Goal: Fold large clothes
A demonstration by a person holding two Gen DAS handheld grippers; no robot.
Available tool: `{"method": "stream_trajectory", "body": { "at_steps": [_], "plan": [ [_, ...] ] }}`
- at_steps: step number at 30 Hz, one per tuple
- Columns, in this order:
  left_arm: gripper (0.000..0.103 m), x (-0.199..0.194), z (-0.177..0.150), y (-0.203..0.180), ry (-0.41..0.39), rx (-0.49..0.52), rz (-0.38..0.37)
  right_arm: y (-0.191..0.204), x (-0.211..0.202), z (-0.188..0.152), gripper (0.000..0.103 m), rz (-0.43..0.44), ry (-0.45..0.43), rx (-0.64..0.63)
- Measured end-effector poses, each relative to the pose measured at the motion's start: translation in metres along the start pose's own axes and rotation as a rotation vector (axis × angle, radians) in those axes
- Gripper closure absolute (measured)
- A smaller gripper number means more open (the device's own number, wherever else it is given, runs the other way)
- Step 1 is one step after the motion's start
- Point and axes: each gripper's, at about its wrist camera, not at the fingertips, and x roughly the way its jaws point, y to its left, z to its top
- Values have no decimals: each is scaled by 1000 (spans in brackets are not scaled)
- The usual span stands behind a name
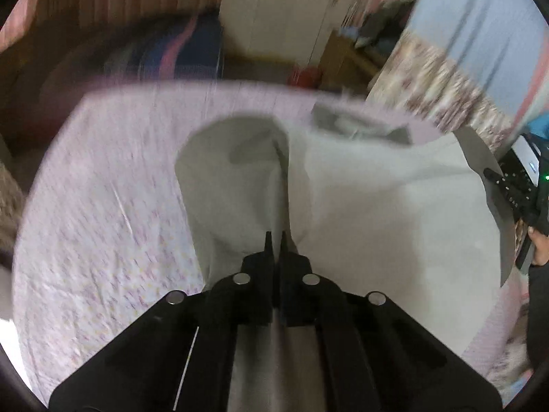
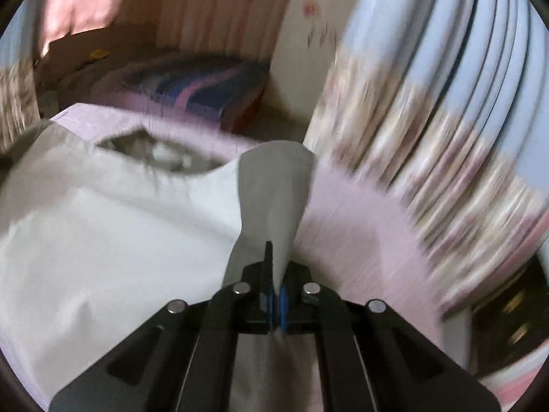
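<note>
A large white garment (image 1: 370, 206) lies spread on a bed with a pale pink patterned sheet (image 1: 103, 189). Its collar (image 1: 353, 125) points away from me. My left gripper (image 1: 275, 237) is shut on a fold of the white garment at its left side, and the cloth rises into the jaws. My right gripper (image 2: 276, 250) is shut on the garment's (image 2: 113, 226) right edge, with a grey flap of cloth (image 2: 274, 185) standing up between the fingers. The right gripper also shows at the far right of the left wrist view (image 1: 514, 189). Both views are motion-blurred.
A floral and blue curtain (image 2: 429, 103) hangs close on the right of the bed. A dark striped blanket (image 1: 171, 51) lies beyond the bed's far edge. A white wardrobe (image 1: 274, 10) and a wooden stand (image 1: 343, 58) are farther back.
</note>
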Motion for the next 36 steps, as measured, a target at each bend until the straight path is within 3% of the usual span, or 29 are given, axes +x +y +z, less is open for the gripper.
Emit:
{"method": "stream_trajectory", "body": {
  "at_steps": [2,3,7,9,12,13,14,15,16,17,19,23,26,30,36],
  "plan": [
    [103,-20,0,-12,-92,55,63,0,-16,3,101,-65,-61,-30],
    [103,-23,-1,-16,-127,76,93,-3,-11,2,101,-62,-36,-27],
    [98,38,4,7,30,35,125,2,58,-23,101,-76,148,-77],
    [98,74,1,25,120,-14,148,-3,90,-42,97,-41,246,-38],
    [100,83,-2,46,157,-102,116,-15,92,-43,91,-8,254,25],
    [100,79,-2,48,151,-101,138,-27,89,-42,78,16,269,80],
    [99,74,-1,51,143,-100,167,-41,84,-40,58,35,290,150],
    [95,63,0,56,129,-107,188,-49,78,-40,51,55,287,197],
    [75,55,1,59,120,-114,205,-64,65,-41,49,98,258,267],
    [47,39,3,63,85,-125,256,-73,54,-41,49,117,245,302],
    [24,8,1,61,-3,-132,319,-80,37,-45,43,141,219,347],
    [3,-41,-8,44,-108,-156,311,-71,1,-58,33,219,141,411],
    [3,-52,-19,16,-126,-184,268,-52,-20,-70,32,245,100,436],
    [3,-45,-48,-26,-94,-219,139,-18,-37,-85,31,275,69,412],
    [3,0,-87,-27,16,-233,220,13,-15,-110,32,269,170,289]
  ]
}}
